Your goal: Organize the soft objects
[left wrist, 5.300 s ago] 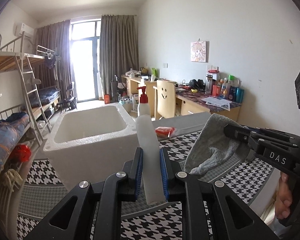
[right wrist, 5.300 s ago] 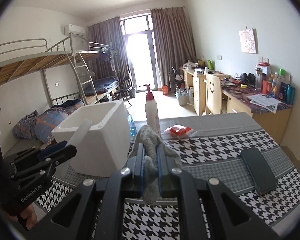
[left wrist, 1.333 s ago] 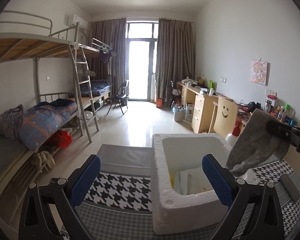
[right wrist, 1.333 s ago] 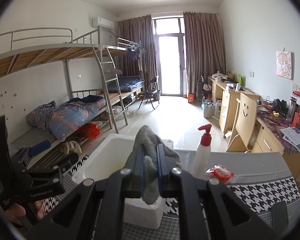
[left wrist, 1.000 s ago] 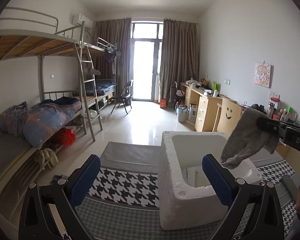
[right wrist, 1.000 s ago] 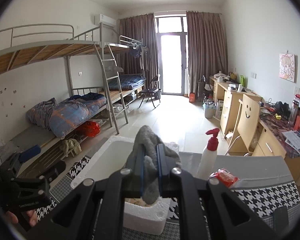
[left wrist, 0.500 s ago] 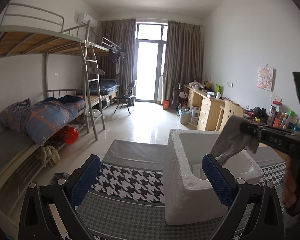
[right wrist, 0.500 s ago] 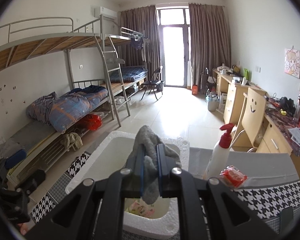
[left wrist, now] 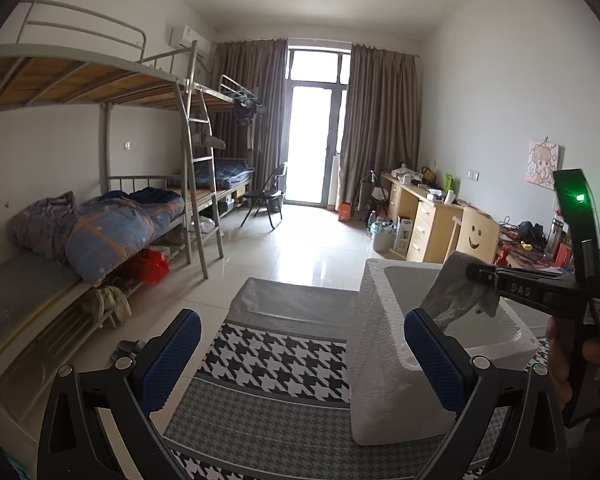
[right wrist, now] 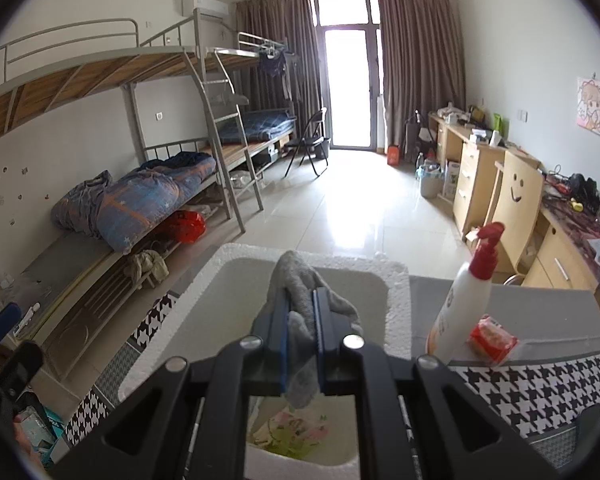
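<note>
- Grey knit cloth [right wrist: 300,304], a soft item, is pinched between the narrow-set pads of the right gripper [right wrist: 300,346]; its loose end hangs below the fingers, over the open mouth of the white foam box [right wrist: 398,312].
- Right gripper as seen in the left wrist view [left wrist: 476,276]: the cloth [left wrist: 454,296] dangles inside the line of the foam box [left wrist: 376,360] rim, clear of the floor of the box, with the person's hand [left wrist: 580,360] on the handle.
- Left gripper [left wrist: 302,364]: fingers spread wide with nothing between them, held over the houndstooth table cover [left wrist: 276,360], just beside the near wall of the box.
- Box contents: pale printed items [right wrist: 296,428] lie at the bottom; what they are cannot be told.
- Neighbouring objects: a red-capped pump bottle [right wrist: 464,300] and a red packet [right wrist: 492,338] stand on the table just beside the far right corner of the box.
- Risk 1: if the pads part too near a wall, the limp cloth could drape over the rim rather than fall inside.
- Risk 2: knit fibres may cling to a textured pad, so the cloth could lift out with the gripper.
- Risk 3: a sideways swing of the right gripper could topple the tall bottle.
- Risk 4: the light box could slide if either gripper nudges it.
</note>
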`<action>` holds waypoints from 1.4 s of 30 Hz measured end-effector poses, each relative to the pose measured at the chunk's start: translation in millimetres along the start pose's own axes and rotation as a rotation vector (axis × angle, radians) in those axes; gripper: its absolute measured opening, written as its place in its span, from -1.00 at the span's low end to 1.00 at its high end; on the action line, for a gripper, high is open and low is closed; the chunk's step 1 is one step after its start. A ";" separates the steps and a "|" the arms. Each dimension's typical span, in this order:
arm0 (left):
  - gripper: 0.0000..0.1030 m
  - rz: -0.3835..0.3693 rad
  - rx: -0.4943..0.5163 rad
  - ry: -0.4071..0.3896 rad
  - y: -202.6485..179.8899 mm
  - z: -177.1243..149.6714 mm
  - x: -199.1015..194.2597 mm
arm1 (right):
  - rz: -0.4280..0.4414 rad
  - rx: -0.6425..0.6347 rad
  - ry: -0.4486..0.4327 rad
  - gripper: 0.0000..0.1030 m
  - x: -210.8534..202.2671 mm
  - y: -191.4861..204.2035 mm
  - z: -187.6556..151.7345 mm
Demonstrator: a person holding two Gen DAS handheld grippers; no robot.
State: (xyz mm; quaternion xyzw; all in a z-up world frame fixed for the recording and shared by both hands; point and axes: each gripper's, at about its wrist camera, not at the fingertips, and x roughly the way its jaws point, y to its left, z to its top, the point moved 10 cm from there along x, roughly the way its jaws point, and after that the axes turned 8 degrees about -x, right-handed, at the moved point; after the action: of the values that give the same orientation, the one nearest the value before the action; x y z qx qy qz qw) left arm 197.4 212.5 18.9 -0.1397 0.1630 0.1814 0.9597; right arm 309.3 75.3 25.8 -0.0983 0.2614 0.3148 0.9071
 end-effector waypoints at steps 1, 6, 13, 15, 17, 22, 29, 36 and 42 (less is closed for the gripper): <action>0.98 0.001 0.001 -0.001 0.4 0.0 -0.6 | -0.008 -0.002 0.008 -0.74 2.4 -0.7 -0.9; 0.98 0.000 0.005 -0.005 2.0 2.1 -2.6 | 0.015 -0.004 0.041 -0.39 10.9 3.5 -4.1; 0.98 -0.003 0.000 -0.004 3.4 2.1 -5.0 | 0.028 -0.026 0.032 0.33 1.4 10.6 -6.0; 0.98 -0.006 0.003 -0.001 1.3 1.3 -5.6 | 0.031 -0.031 0.024 0.34 -3.4 12.3 -5.9; 0.98 -0.016 0.005 0.000 -3.3 1.4 -7.0 | 0.038 -0.028 0.015 0.34 -11.9 12.5 -6.8; 0.98 -0.040 0.016 -0.005 -14.7 0.8 -14.6 | 0.029 -0.040 -0.015 0.34 -30.5 12.2 -7.0; 0.98 -0.079 0.043 -0.020 -34.7 1.2 -32.8 | 0.005 -0.044 -0.083 0.51 -59.8 10.5 -8.3; 0.98 -0.109 0.053 -0.038 -49.4 1.1 -50.9 | -0.029 -0.036 -0.176 0.82 -96.3 5.5 -9.1; 0.98 -0.134 0.055 -0.066 -60.7 2.3 -66.6 | -0.042 -0.009 -0.212 0.87 -115.1 -2.6 -7.8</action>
State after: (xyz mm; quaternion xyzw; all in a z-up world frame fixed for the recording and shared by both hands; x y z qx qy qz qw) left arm 163.2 138.8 57.9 -0.1181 0.1265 0.1166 0.9780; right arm 231.1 10.8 81.0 -0.0740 0.1603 0.3056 0.9357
